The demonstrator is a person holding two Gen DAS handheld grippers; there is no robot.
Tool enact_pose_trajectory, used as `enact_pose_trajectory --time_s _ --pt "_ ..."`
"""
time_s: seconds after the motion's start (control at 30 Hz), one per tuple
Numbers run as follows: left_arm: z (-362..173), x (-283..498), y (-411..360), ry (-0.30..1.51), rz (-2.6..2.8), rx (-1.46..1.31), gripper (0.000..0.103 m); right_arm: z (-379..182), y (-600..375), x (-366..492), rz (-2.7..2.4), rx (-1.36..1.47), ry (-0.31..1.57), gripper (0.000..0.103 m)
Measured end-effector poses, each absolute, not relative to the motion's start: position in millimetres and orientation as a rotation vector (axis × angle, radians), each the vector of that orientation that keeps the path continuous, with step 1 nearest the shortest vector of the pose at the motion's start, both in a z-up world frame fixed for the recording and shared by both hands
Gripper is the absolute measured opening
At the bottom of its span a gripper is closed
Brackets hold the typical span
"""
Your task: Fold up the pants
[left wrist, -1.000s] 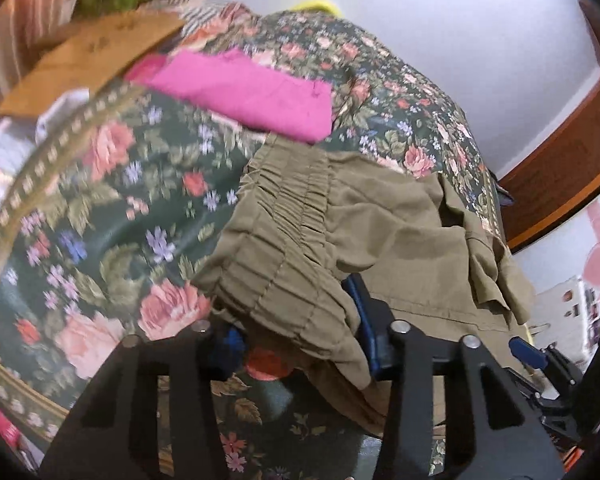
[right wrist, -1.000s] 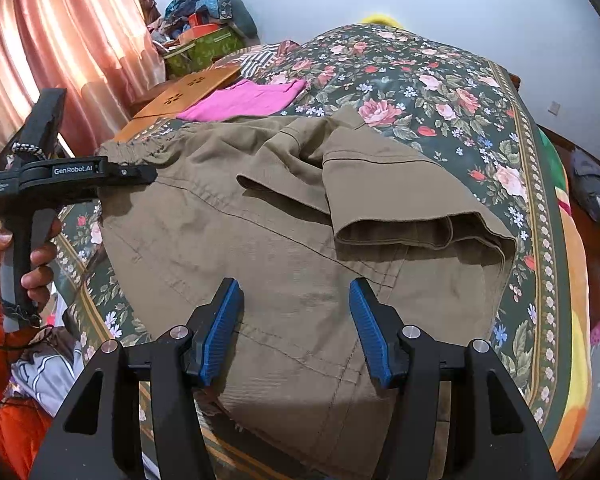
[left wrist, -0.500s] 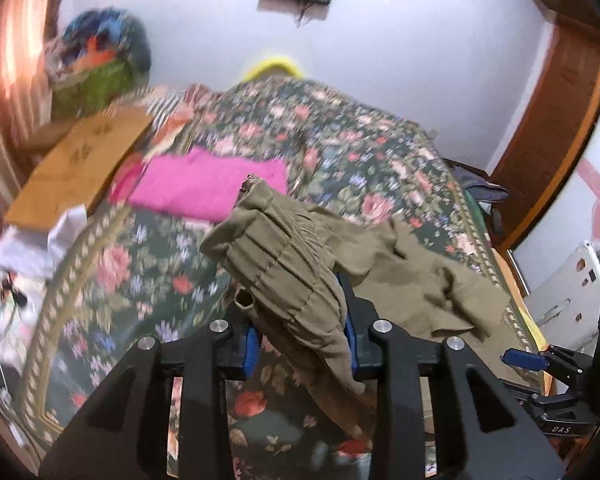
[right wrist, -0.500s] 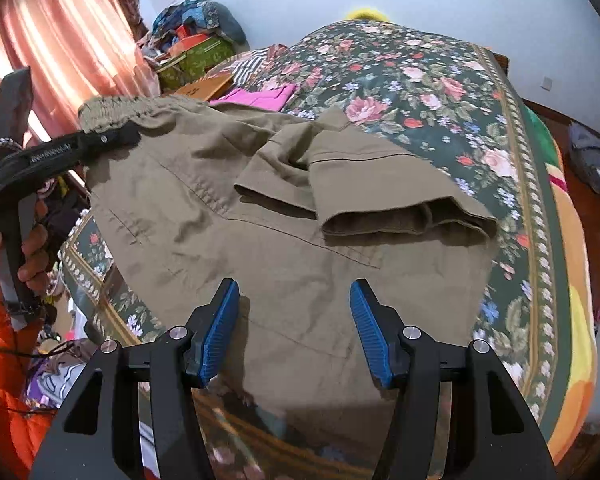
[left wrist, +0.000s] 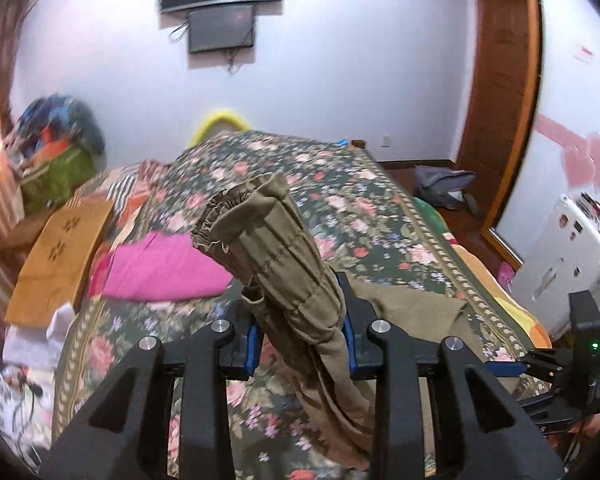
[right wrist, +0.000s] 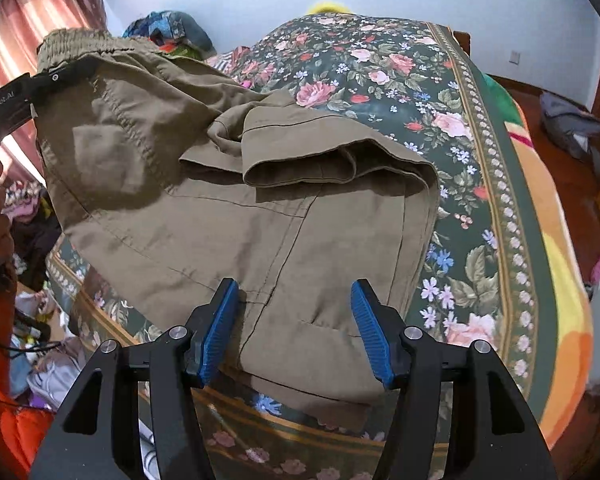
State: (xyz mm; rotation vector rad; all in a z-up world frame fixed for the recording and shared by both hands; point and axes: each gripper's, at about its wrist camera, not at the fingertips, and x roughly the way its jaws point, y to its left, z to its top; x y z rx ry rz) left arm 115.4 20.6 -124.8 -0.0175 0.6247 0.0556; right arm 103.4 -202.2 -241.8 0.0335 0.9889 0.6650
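The left gripper is clamped on the elastic waistband of the olive pants, and the gathered band is seen standing up and forward out of the closed jaws, lifted clear of the bed. Below those jaws the fabric hangs down in a narrow twisted fall. The rest of the pants is spread across the floral bedspread, with the lower legs folded back over the upper part so that the hems lie ahead of the right jaws and a little to their right.

The right gripper is held with its jaws wide apart, nothing between the blue pads; the near edge of the pants lies just under and between them, but whether it is touched cannot be told. In the right wrist view the raised waistband corner is seen far to the upper left of the jaws, pinched by the left gripper's black body.

Ahead and to the left of the left jaws a folded pink cloth lies on the bed, beside a tan cardboard sheet.
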Motion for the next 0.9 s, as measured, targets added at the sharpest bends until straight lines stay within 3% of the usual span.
enact_pose_trajectory --time_s 0.43,0.9 --pt "-130.8 135.5 -54.6 0.643 -0.141 0.121 0.031 -245.1 -205.7 100.0 0.674 0.077 0.975 0.057" --pt "-179.0 149.2 -104.5 0.831 -0.355 0.123 0.031 -243.7 -215.8 98.9 0.686 0.111 0.965 0.056"
